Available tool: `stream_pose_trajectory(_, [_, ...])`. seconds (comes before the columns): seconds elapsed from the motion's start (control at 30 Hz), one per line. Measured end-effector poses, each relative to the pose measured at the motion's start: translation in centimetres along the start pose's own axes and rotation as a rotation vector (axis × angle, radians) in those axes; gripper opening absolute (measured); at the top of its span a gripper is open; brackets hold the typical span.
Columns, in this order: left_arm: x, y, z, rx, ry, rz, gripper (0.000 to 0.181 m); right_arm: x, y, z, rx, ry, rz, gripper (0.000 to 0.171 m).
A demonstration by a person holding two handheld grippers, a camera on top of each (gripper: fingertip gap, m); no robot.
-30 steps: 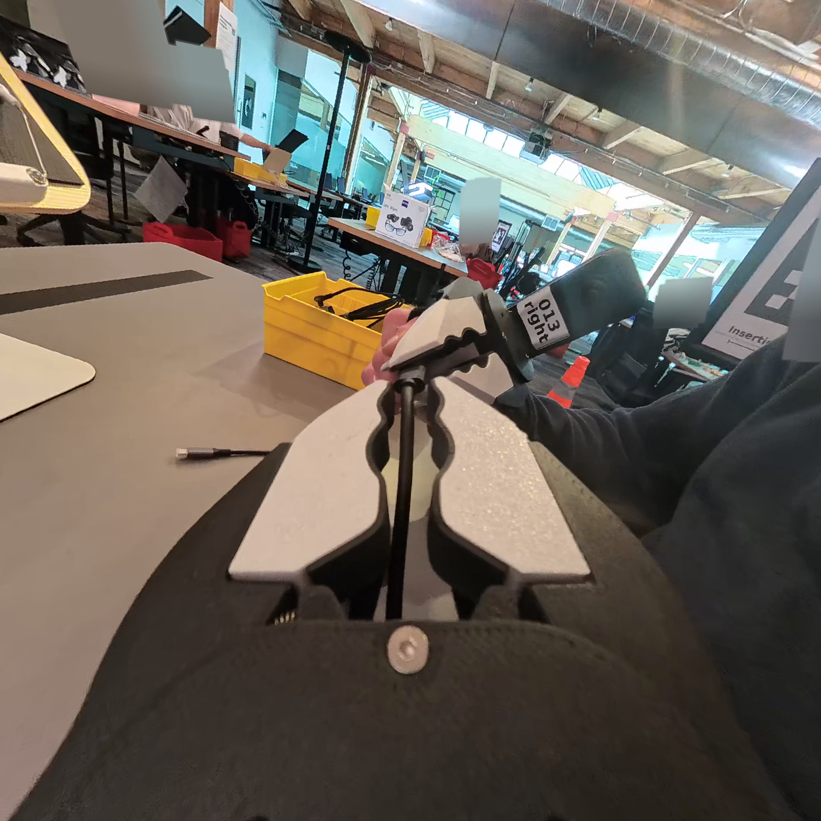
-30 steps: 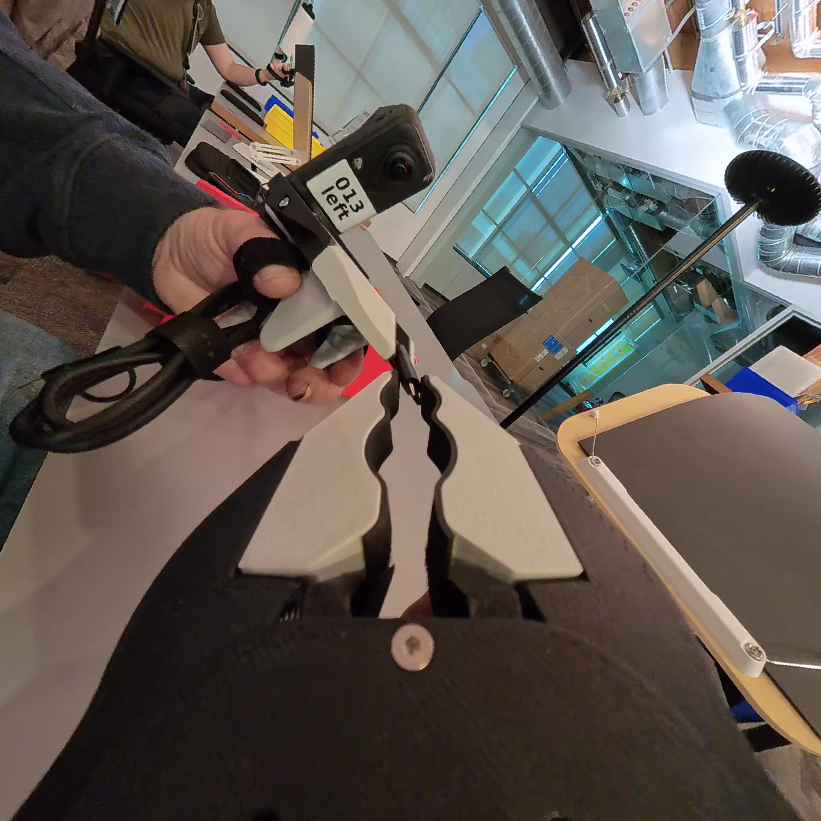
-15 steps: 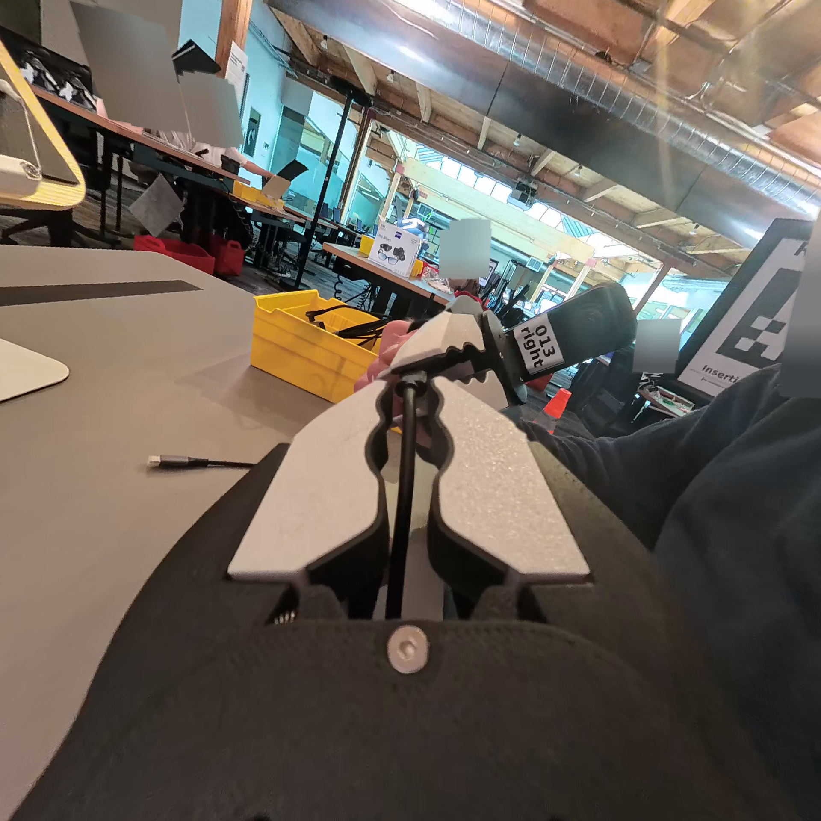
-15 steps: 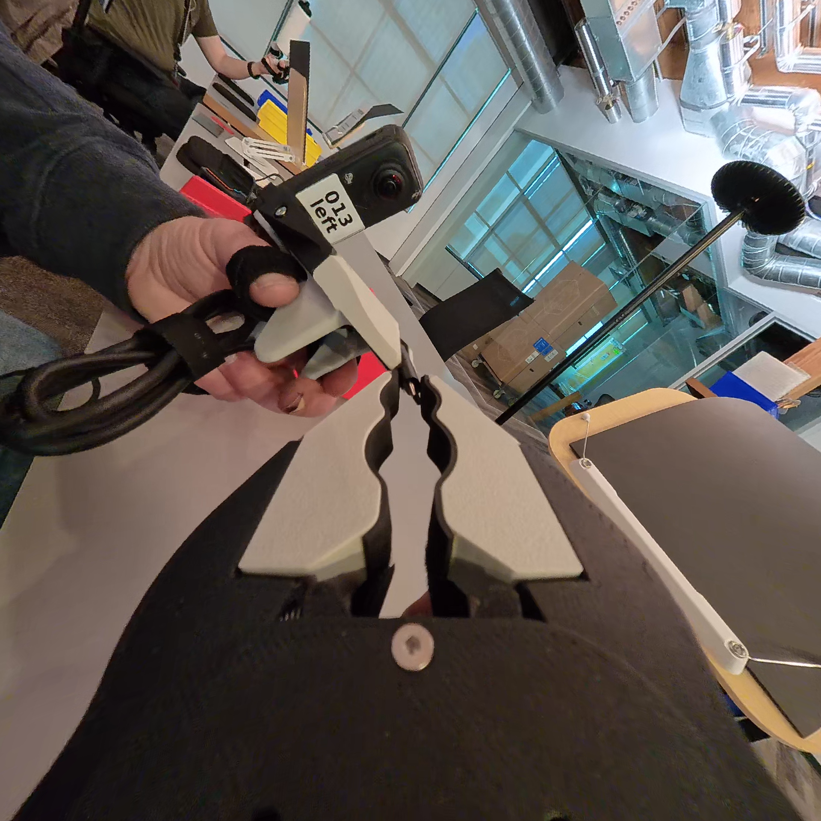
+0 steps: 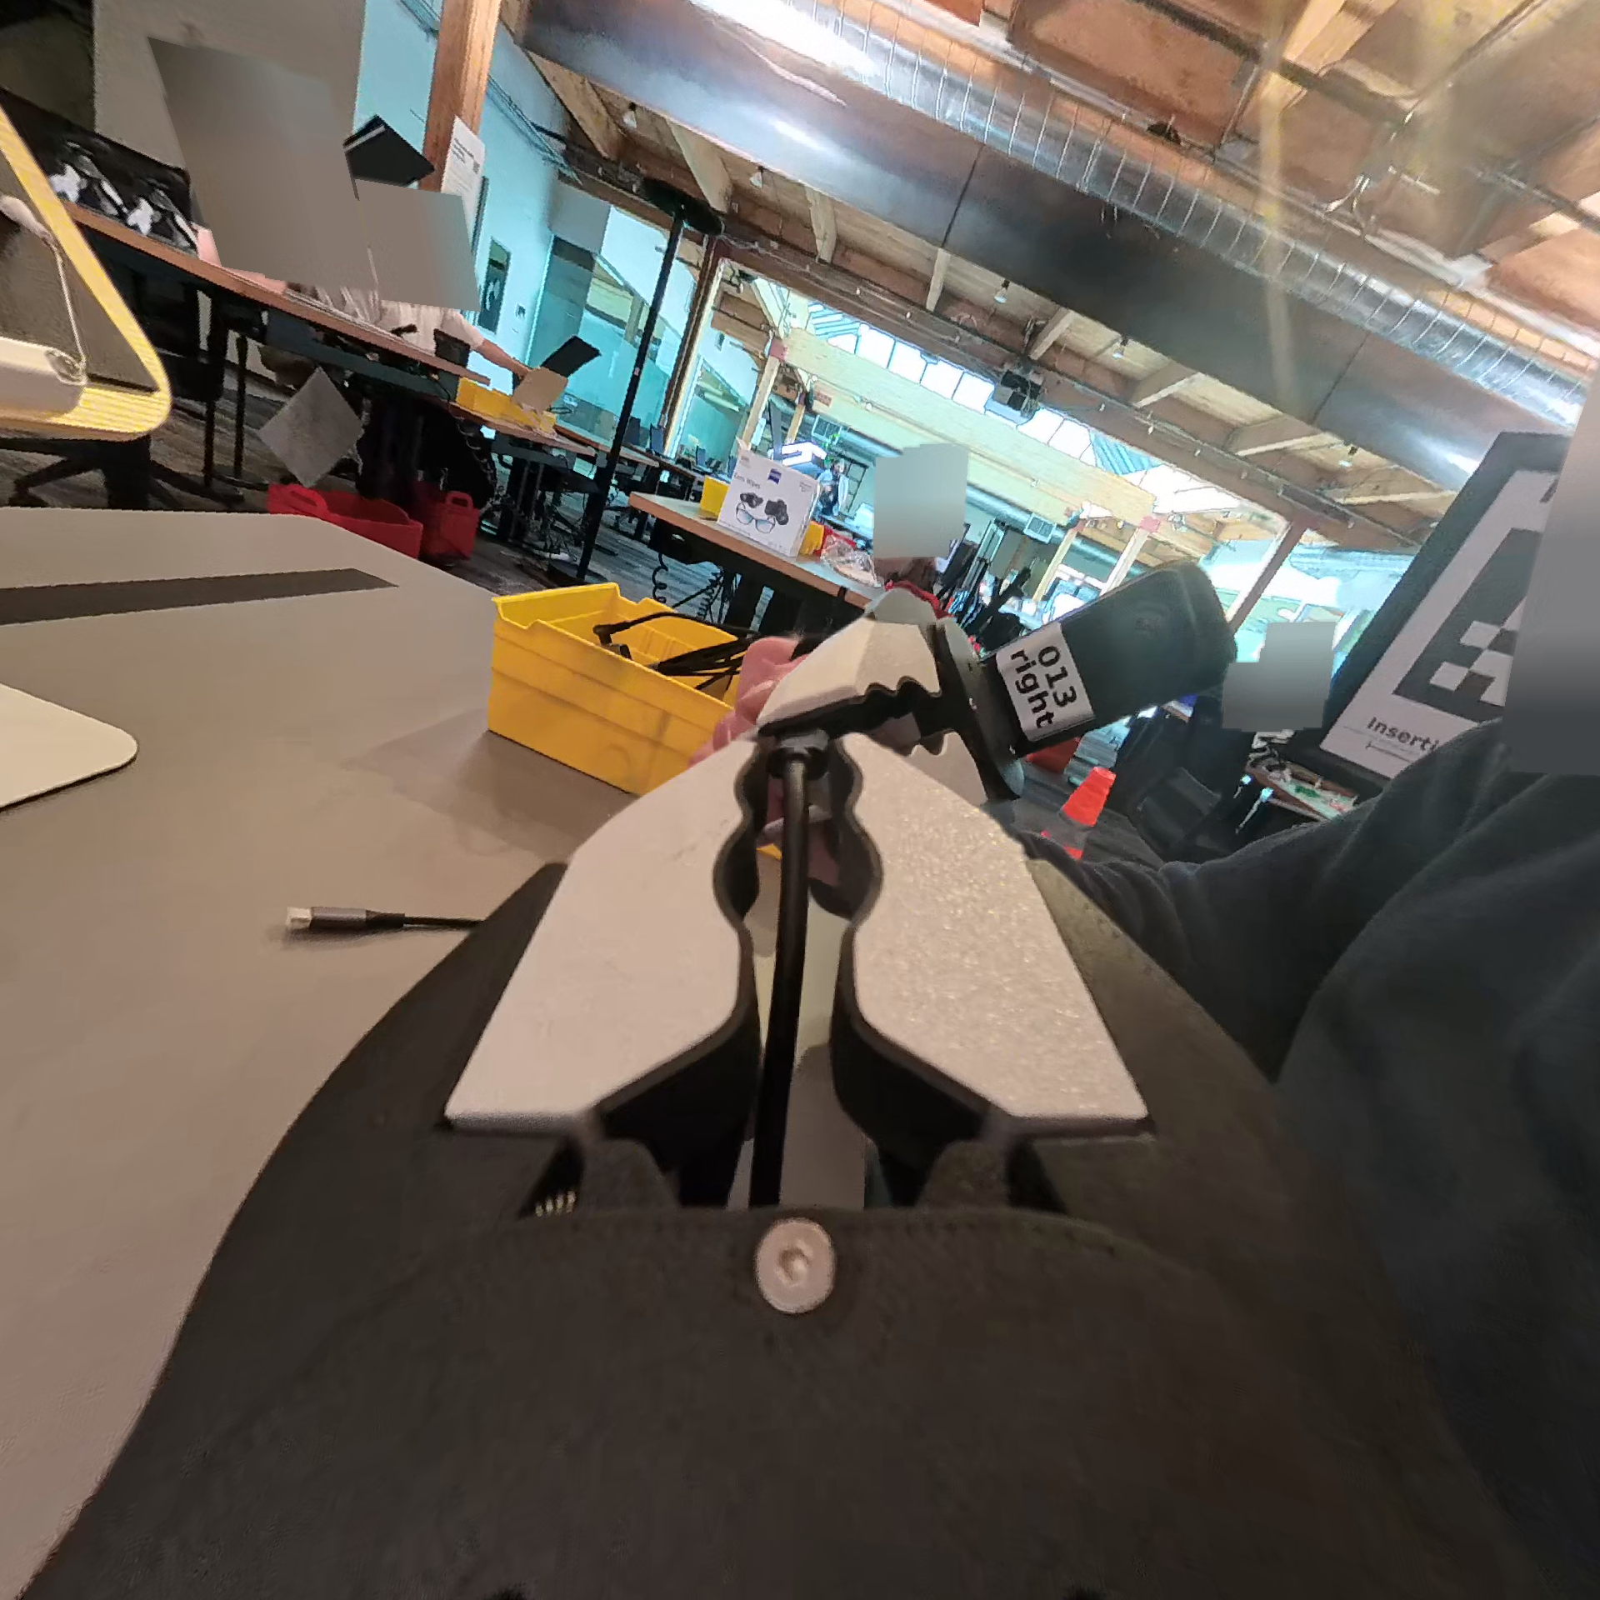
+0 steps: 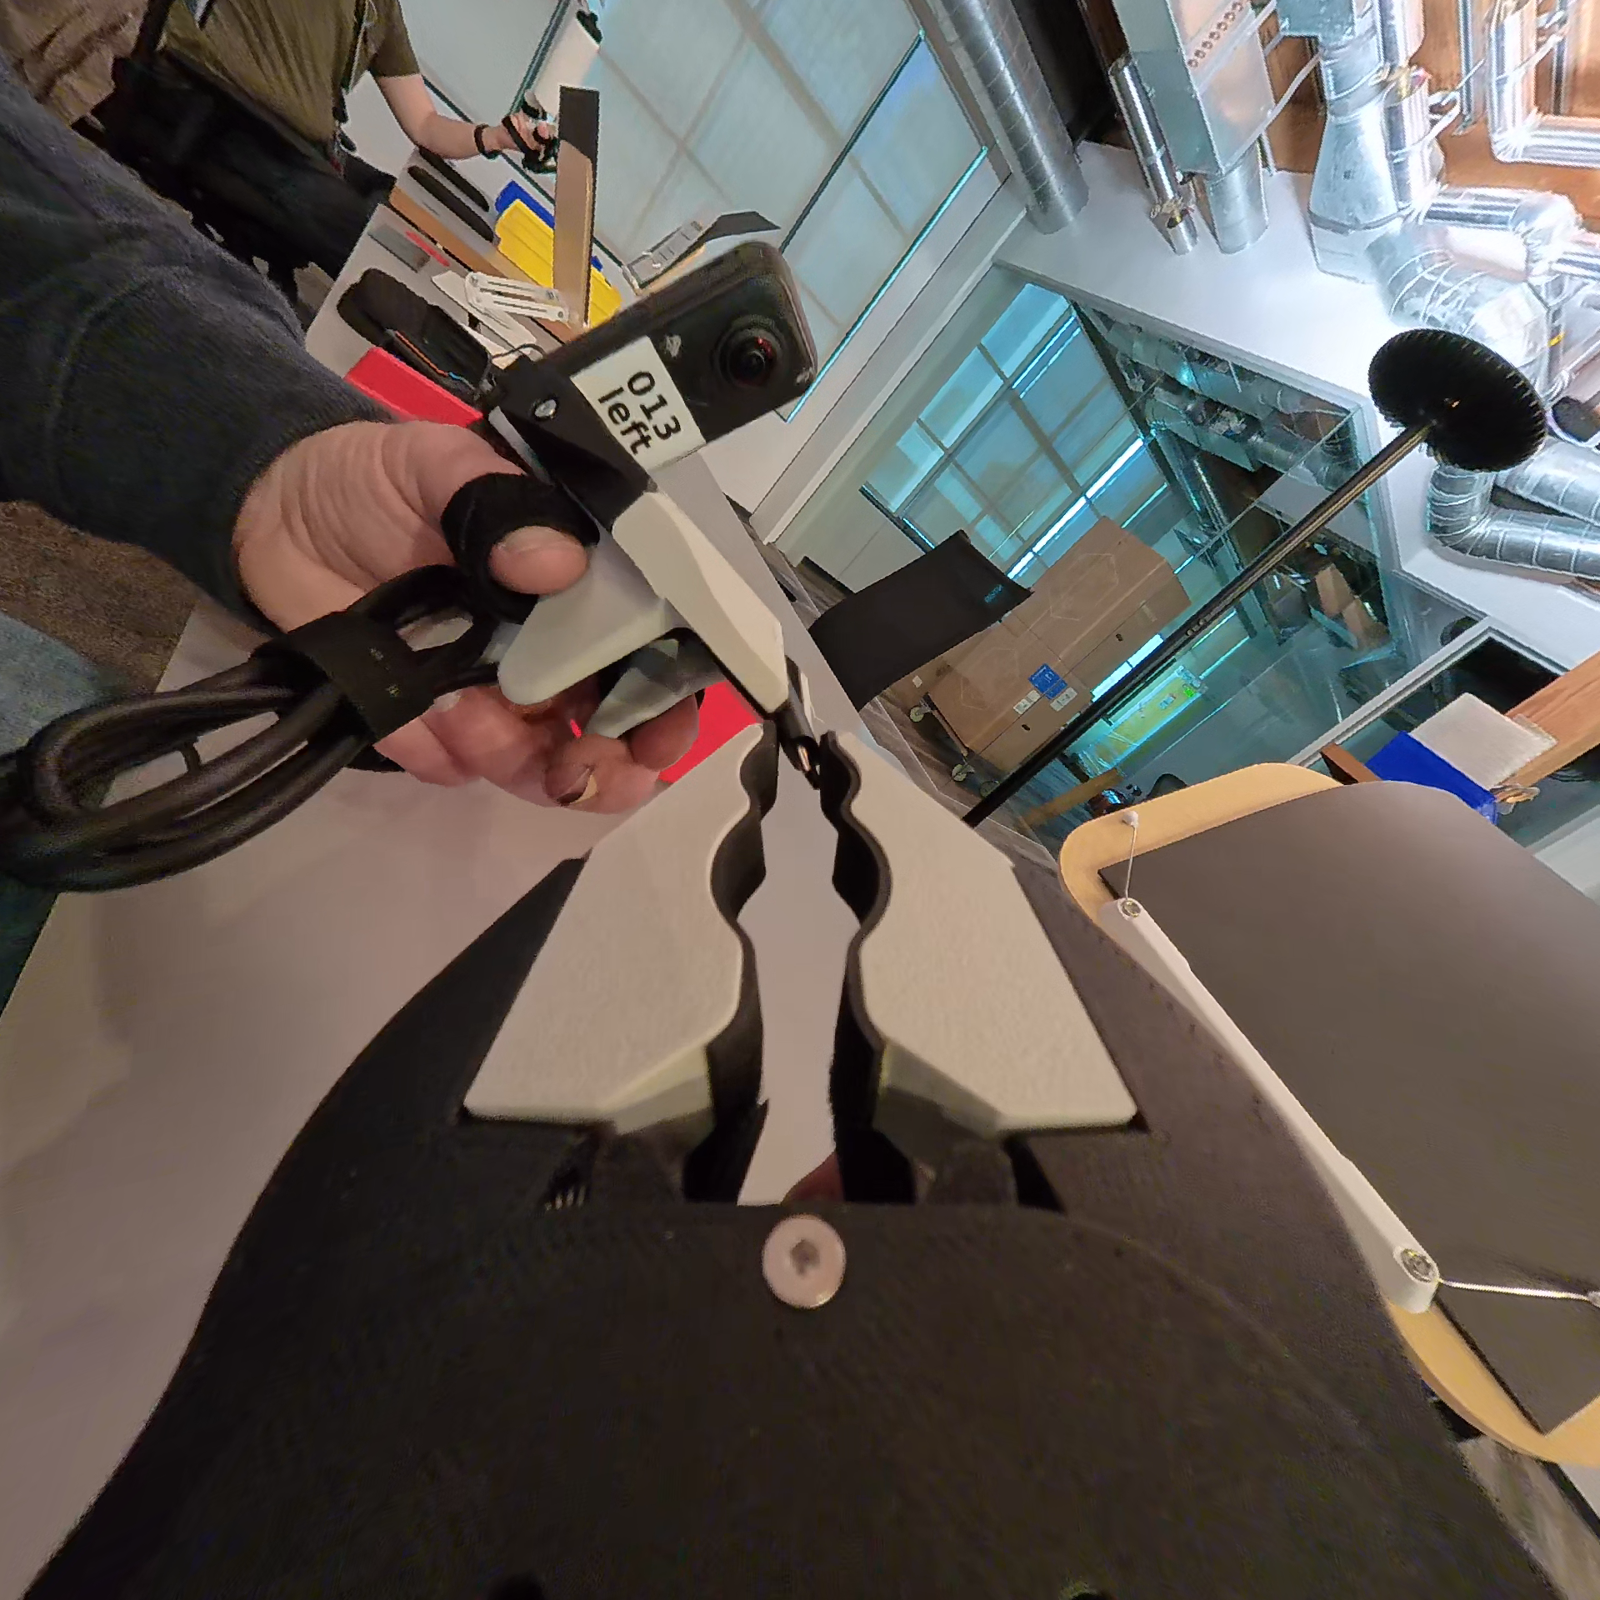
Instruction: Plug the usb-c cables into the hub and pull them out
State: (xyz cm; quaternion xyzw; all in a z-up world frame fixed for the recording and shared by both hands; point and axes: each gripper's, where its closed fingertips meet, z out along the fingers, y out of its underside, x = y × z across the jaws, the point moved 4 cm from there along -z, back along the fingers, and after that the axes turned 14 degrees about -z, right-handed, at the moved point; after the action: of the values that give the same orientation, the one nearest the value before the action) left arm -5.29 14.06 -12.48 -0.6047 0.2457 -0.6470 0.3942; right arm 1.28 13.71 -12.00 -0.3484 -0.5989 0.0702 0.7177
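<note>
My left gripper (image 5: pixel 792 766) is shut on a black USB-C cable (image 5: pixel 779 996) that runs up between its fingers to the tips. My right gripper (image 6: pixel 801 751) meets it tip to tip and is shut on the cable's plug end (image 6: pixel 803 755). Both are held above the grey table (image 5: pixel 216 866). The right gripper also shows in the left wrist view (image 5: pixel 809 714), and the left gripper in the right wrist view (image 6: pixel 770 688). The rest of the cable hangs as a strapped black coil (image 6: pixel 130 779) under the left hand. A second cable's plug (image 5: pixel 346 918) lies on the table. No hub is in view.
A yellow bin (image 5: pixel 597 701) with black cables stands on the table behind the grippers. A tan-rimmed dark board with a white bar (image 6: pixel 1299 996) is at the right, also seen at far left (image 5: pixel 87 364). A white mat (image 5: pixel 52 753) lies at the left.
Both grippers stay joined on the same cable. The pair has drifted and tilted slightly; the left hand and its coil sit a little more to the right in the right wrist view.
</note>
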Motion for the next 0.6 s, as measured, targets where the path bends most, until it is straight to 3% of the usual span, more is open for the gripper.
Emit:
stream_pose_trajectory(0.03, [-0.06,0.05,0.04,-0.001,-0.012,0.01,0.012,-0.03,0.05,0.01,-0.003,0.0,-0.004,0.006])
stream_pose_trajectory(0.6, [-1.01,0.17,-0.46,-0.022,-0.052,0.018,0.012,-0.19,0.9,-0.26,-0.043,-0.04,0.015,0.016])
